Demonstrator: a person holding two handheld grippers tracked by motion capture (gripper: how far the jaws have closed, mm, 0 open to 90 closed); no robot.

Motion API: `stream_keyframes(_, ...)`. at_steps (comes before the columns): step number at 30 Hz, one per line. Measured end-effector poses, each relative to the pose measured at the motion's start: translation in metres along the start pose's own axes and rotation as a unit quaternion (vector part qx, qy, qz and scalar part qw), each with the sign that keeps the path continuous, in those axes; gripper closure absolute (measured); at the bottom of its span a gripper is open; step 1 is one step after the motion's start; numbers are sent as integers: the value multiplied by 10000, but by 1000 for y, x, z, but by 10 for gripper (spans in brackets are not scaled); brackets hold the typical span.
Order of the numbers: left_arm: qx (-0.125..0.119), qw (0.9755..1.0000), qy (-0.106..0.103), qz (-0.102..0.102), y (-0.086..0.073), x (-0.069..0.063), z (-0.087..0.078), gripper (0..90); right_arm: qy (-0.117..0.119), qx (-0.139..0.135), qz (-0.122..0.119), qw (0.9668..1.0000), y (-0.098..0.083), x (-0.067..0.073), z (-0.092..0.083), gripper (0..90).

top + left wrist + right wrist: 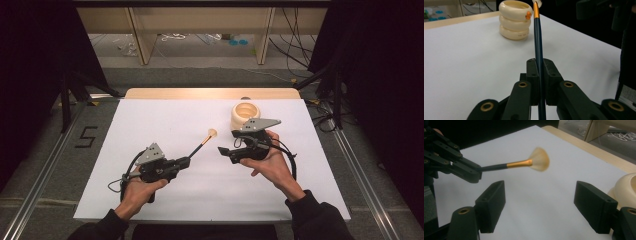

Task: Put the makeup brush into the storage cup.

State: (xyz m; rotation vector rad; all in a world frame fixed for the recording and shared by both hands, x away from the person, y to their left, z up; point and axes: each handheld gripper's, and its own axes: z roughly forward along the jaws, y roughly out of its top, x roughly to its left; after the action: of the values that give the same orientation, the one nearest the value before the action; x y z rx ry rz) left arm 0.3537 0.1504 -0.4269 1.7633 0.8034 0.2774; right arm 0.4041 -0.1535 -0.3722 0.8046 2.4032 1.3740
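1. The left tool (186, 161) sat over the near-left part of the white counter (150, 120), held in the person's left hand (140, 187).
2. Its jaws were clamped fully together on the dark handle of a brush (202, 144); in the left gripper view the handle (538, 50) ran up between the two pads and on past them.
3. The brush was held clear of the counter, slanting away from the left tool toward the far right, over the middle of the counter.
4. Its gold ferrule (519, 164) and pale fanned bristles (539, 159) pointed toward the far edge; the bristles looked blurred in the right gripper view.
5. The right tool (223, 151) was held in the right hand (270, 162), right of the middle of the counter, just beside the brush head but apart from it.
6. Its jaws stood wide apart with nothing between them; the brush crossed beyond them, untouched.
7. A cream ribbed pot (247, 115), shaped like stacked rings, stood near the far-right edge of the counter, just behind the right tool.
8. In the left gripper view the pot (514, 21) carried a small orange mark on its upper ring.
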Motion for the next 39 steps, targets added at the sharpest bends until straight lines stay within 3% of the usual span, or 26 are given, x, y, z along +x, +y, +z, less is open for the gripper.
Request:
stream_keyframes(3, -175, 9998, -2, -55, 1, 0, -2, 842, 210, -208, 335, 9990, -5, -2, 5, 232)
stream_keyframes(4, -275, 9996, 12, -78, 1, -2, -3, 842, 382, -340, 522, 9973, -8, -2, 9, 217)
stream_keyframes(6, -302, 9995, 23, -74, 1, -2, -3, 842, 423, -393, 578, 9967, -9, -2, 11, 214)
stream_keyframes(8, -339, 9994, -3, -95, 1, -3, -3, 842, 667, -482, 734, 9939, -11, 0, 15, 202)
stream_keyframes(12, -427, 9990, 37, -116, 2, -6, -3, 842, 795, -583, 861, 9914, -11, 2, 18, 202)
stream_keyframes(13, -448, 9989, 57, -108, 2, -6, -3, 842, 892, -721, 1037, 9880, -10, 5, 20, 211)
stream_keyframes(16, -531, 9985, 105, -17, 2, -7, -4, 842, 942, -756, 1174, 9857, -9, 6, 21, 217)
stream_keyframes(18, -576, 9982, 168, -29, 2, -9, -4, 842, 982, -941, 1393, 9809, -8, 6, 23, 227)
stream_keyframes(19, -628, 9979, 166, -18, 2, -9, -4, 842, 982, -941, 1393, 9809, -8, 6, 23, 227)
stream_keyframes(20, -632, 9978, 200, 6, 2, -11, -4, 842, 1008, -1057, 1517, 9776, -8, 7, 25, 246)
stream_keyframes(25, -697, 9972, 248, 54, 2, -13, -4, 842, 1042, -1097, 1662, 9744, -7, 9, 29, 251)
stream_keyframes(26, -709, 9971, 282, -47, 2, -14, -4, 842, 996, -1182, 1577, 9753, -7, 8, 31, 251)
stream_keyframes(28, -724, 9969, 311, -51, 2, -15, -4, 842, 1042, -1160, 1669, 9736, -6, 10, 32, 254)
stream_keyframes(29, -726, 9969, 283, 69, 2, -14, -4, 842, 1049, -1189, 1650, 9735, -6, 10, 33, 254)
stream_keyframes(39, -829, 9958, 357, 134, 1, -19, -2, 842, 1156, -1359, 1695, 9692, 1, 14, 35, 289)
